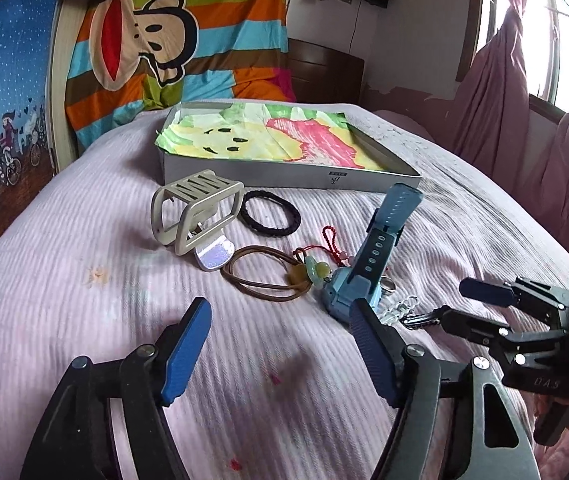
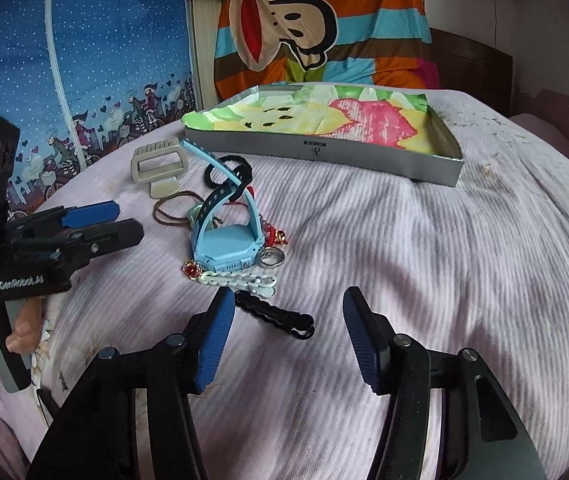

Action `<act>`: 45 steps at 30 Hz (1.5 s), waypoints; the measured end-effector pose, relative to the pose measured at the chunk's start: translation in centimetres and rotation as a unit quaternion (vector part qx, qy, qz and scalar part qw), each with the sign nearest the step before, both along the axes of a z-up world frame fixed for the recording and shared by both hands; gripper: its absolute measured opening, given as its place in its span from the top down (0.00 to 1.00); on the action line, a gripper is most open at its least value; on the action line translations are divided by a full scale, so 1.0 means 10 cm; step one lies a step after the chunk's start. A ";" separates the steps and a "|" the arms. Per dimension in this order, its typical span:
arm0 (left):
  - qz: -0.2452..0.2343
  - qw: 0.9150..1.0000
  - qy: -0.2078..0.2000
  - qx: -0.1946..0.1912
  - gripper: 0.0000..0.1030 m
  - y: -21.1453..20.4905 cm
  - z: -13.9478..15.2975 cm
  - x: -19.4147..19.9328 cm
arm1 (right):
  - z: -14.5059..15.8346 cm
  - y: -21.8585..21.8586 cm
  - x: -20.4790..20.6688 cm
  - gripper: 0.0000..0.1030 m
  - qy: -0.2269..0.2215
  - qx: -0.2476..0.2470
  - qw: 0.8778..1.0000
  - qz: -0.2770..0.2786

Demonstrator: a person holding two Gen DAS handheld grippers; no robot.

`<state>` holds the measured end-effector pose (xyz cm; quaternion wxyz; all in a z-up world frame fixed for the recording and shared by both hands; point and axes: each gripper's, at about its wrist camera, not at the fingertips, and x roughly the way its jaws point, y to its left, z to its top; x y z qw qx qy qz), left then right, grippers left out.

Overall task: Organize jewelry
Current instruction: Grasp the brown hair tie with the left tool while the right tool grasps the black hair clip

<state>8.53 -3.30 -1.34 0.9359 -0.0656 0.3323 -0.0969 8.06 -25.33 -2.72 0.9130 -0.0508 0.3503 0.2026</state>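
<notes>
Jewelry lies in a loose pile on the pink bedspread. A blue watch stands on its side. Around it lie a beige hair clip, a black hair tie, a brown cord loop, a red-cord jade charm, a silver ring, a white chain clip and a black braided clip. A grey tray lined with colourful paper sits behind. My left gripper is open and empty. My right gripper is open and empty, by the black clip.
A striped monkey-print blanket hangs over the headboard behind the tray. A blue patterned curtain is at the left. Pink curtains and a window are at the right.
</notes>
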 end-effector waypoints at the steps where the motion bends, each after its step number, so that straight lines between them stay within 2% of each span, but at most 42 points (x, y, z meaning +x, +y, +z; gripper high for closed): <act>1: 0.002 1.000 0.010 -0.005 0.37 0.01 -0.03 0.05 | -0.04 0.02 0.01 0.57 0.005 -0.003 1.000 0.003; 4: 0.009 0.999 0.027 -0.019 0.38 0.05 -0.08 0.13 | -0.12 0.08 0.05 0.61 0.017 -0.012 1.000 0.011; 11: 0.032 0.998 0.039 -0.038 0.40 0.07 -0.11 0.26 | -0.18 0.15 0.14 0.62 0.019 -0.027 0.999 0.015; 14: 0.044 0.997 0.044 -0.039 0.43 0.06 -0.14 0.30 | -0.20 0.16 0.19 0.69 0.018 -0.031 0.999 0.009; 18: 0.058 0.997 0.049 -0.035 0.49 0.05 -0.16 0.31 | -0.21 0.16 0.25 0.83 0.015 -0.032 0.999 -0.003; 21: 0.061 0.996 0.050 -0.034 0.56 0.07 -0.16 0.32 | -0.20 0.14 0.28 0.87 0.017 -0.025 0.999 -0.012; 23: 0.059 0.996 0.052 -0.039 0.66 0.08 -0.17 0.32 | -0.20 0.14 0.26 0.87 0.016 -0.025 0.999 -0.012; 27: 0.053 0.996 0.058 -0.047 0.79 0.08 -0.20 0.31 | -0.20 0.11 0.22 0.87 0.021 -0.021 0.999 -0.017; 29: 0.045 0.996 0.062 -0.055 0.92 0.08 -0.21 0.30 | -0.20 0.10 0.21 0.87 0.024 -0.024 0.999 -0.018; 30: 0.039 0.995 0.066 -0.060 0.94 0.08 -0.22 0.30 | -0.20 0.10 0.19 0.87 0.027 -0.024 0.999 -0.019; 38: -0.002 0.996 0.058 -0.069 0.96 -0.06 -0.16 0.16 | -0.20 0.04 0.14 0.89 0.035 -0.010 0.999 -0.025; 45: -0.036 0.997 0.028 -0.069 0.96 -0.18 0.09 0.03 | -0.06 -0.05 0.09 0.89 0.013 0.025 0.999 -0.032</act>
